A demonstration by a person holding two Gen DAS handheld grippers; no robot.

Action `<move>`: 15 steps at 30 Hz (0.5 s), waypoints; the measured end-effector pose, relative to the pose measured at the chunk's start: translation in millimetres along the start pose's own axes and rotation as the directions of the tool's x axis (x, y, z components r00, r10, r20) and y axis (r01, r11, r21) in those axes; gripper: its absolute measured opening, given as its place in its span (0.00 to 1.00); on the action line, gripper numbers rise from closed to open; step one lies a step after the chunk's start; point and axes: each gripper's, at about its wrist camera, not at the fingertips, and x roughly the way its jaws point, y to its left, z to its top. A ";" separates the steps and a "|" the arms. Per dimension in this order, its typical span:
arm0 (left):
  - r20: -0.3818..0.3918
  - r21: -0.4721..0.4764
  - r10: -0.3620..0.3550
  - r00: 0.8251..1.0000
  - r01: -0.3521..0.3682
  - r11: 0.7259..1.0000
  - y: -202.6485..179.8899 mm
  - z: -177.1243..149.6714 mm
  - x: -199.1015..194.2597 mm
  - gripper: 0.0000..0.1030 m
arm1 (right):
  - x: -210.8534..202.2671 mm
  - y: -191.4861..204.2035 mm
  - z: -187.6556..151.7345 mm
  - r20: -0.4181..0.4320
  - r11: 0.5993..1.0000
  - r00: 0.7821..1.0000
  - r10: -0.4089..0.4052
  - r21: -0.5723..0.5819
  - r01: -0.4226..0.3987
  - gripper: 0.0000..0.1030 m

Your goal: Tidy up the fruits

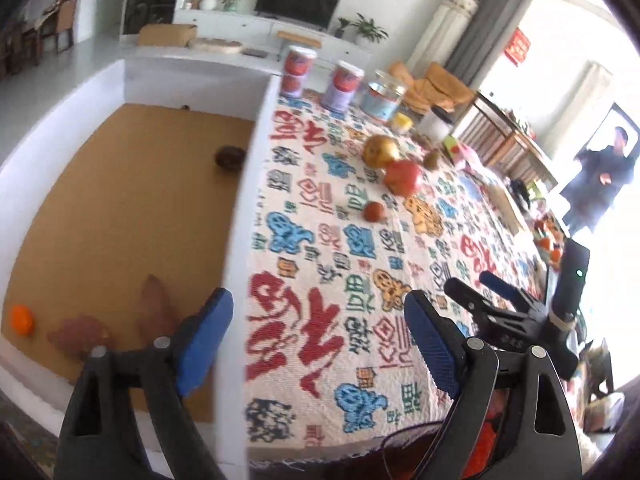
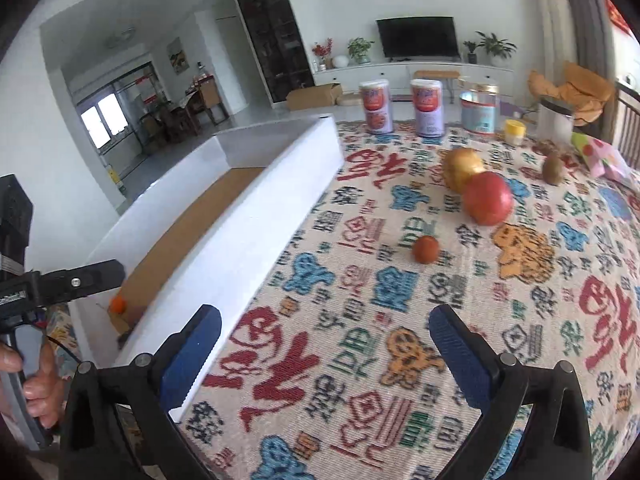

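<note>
White box (image 1: 248, 184) at left holds small orange (image 1: 22, 320), maybe sweet potatoes; left gripper (image 1: 316, 344) released, empty; patterned tabletop (image 2: 360, 360) carries red apple (image 2: 488, 198), yellow apple (image 2: 460, 168), kiwi (image 2: 554, 168); right gripper (image 2: 324, 348) released, empty

Large woven characters in red, blue, green and orange are carried all over the patterned cloth (image 2: 360, 320) on the surface, but none can be read with certainty. Beyond the cloth's far edge, printed labels are borne by two tall canisters (image 2: 375, 106) (image 2: 427, 107); their lettering is too blurred to be made out. To the right of the canisters, a red sign (image 1: 517, 46) with pale characters is seen on the window, likewise illegible.
</note>
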 end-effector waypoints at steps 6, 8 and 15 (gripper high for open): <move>-0.131 0.167 0.052 0.990 -0.030 0.985 -74.5 -16.0 119.1 0.86 | 4.5 -163.6 -38.5 -0.138 0.880 0.907 -0.399 0.219 0.421 1.00; -0.111 0.158 0.130 0.985 -0.112 0.981 -69.6 -10.7 145.6 0.85 | -0.6 -188.8 -34.3 -0.127 0.857 0.890 -0.438 0.242 0.456 1.00; 0.033 0.155 0.293 0.956 -0.294 0.943 -57.9 12.6 177.3 0.89 | 28.9 -253.3 2.0 -0.103 0.844 0.885 -0.454 0.269 0.465 1.00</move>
